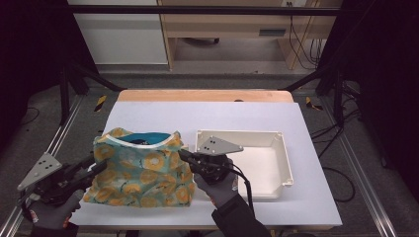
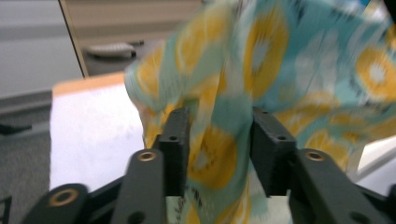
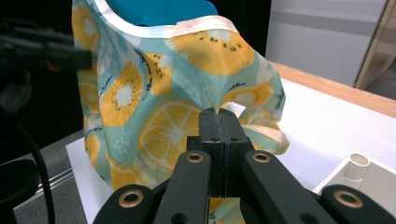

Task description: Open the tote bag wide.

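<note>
Your cloth [image 1: 141, 170] is pale teal, printed all over with yellow and orange citrus slices that have white centres and small dark seeds; its rim is bound in cream, and the lining inside is a deeper plain teal. The tray [image 1: 284, 163] beside it is off-white. The bench [image 1: 207, 118] top is white with a light wood edge at the far side. Both your tools, left [image 1: 96, 165] and right [image 1: 184, 155], are black with grey plates, and your gloves are grey.

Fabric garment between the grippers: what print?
Teal fabric garment with yellow citrus slices and cream trim; clearest in the right gripper view.
</note>
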{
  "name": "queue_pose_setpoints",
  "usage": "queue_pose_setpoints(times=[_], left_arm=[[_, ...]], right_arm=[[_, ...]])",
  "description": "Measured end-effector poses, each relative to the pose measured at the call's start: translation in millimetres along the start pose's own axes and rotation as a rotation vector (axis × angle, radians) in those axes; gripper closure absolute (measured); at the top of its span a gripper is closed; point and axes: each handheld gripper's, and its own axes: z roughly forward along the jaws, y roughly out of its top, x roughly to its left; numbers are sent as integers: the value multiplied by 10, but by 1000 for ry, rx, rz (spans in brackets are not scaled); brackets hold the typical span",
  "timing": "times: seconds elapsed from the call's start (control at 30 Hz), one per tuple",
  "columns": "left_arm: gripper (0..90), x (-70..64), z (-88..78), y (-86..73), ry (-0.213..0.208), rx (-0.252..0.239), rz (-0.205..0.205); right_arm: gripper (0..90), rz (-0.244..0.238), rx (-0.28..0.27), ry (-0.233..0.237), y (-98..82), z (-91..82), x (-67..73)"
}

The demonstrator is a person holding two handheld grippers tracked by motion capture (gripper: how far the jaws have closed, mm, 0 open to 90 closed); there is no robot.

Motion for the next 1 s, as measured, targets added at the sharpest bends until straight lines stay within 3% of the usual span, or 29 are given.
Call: queue_pose_setpoints(times=[0.17, 0.4, 0.63, 0.77, 1.0], left_arm=[[592, -10, -62, 139, 5, -38, 19], [878, 8, 53, 159, -4, 20, 15], [900, -18, -13, 95, 6, 4, 28], [900, 37, -60, -13, 1, 3, 1], [900, 72, 15, -256, 9, 82, 4]], right_arm=[[900, -20, 13, 10, 26, 16, 61], [900, -31, 26, 26, 25, 37, 123], [900, -24, 18, 33, -18, 3, 145], [900, -17, 18, 43, -45, 20, 178], [900, -2, 44, 46, -164, 94, 190]])
